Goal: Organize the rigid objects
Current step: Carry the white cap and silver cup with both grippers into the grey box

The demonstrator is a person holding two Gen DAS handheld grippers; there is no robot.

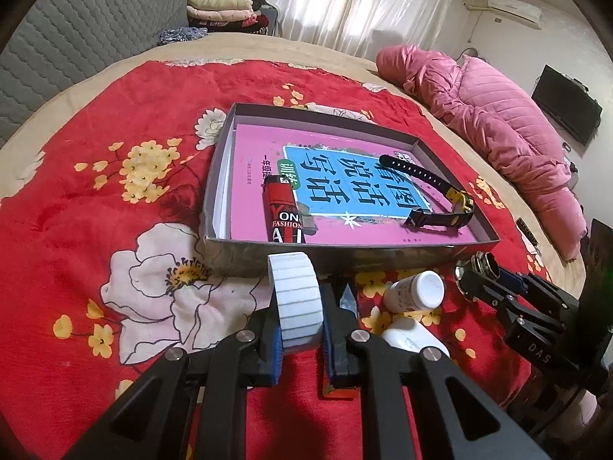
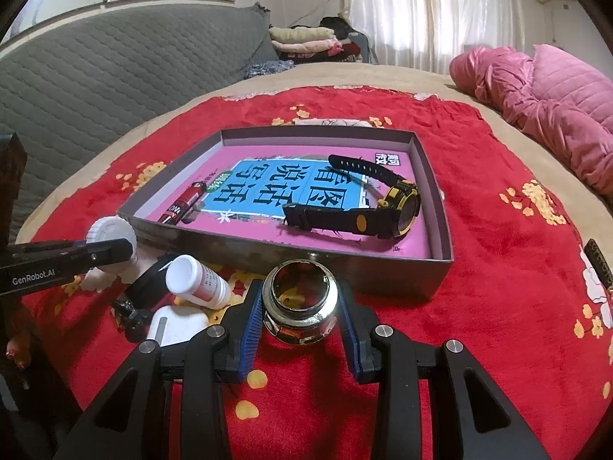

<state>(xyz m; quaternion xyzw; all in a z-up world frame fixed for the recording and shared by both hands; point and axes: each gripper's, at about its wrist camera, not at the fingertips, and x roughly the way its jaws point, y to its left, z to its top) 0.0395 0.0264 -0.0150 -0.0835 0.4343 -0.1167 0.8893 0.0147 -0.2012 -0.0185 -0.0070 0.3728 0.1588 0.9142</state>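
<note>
Left wrist view: the left tool (image 1: pixel 302 314) is closed upon a white ribbed cap-like disc (image 1: pixel 295 299), held on edge just short of the near wall of the shallow box (image 1: pixel 345 257). Right wrist view: the right tool (image 2: pixel 300 306) has its fingers drawn in against a shiny metal jar (image 2: pixel 300 306), also just before that wall; whether the jar is lifted off the red floral bedspread (image 2: pixel 498 287) is hard to judge. Inside the box, on a pink book (image 2: pixel 268 191), lie a red lighter (image 2: pixel 184 203) and a black-and-yellow watch (image 2: pixel 383 207). A white pill bottle (image 2: pixel 197 280) and a white case (image 2: pixel 176 326) wait beside the box's near-left corner. The step in hand appears to be carrying; next, each load must clear the wall and be set down on bare book.
</note>
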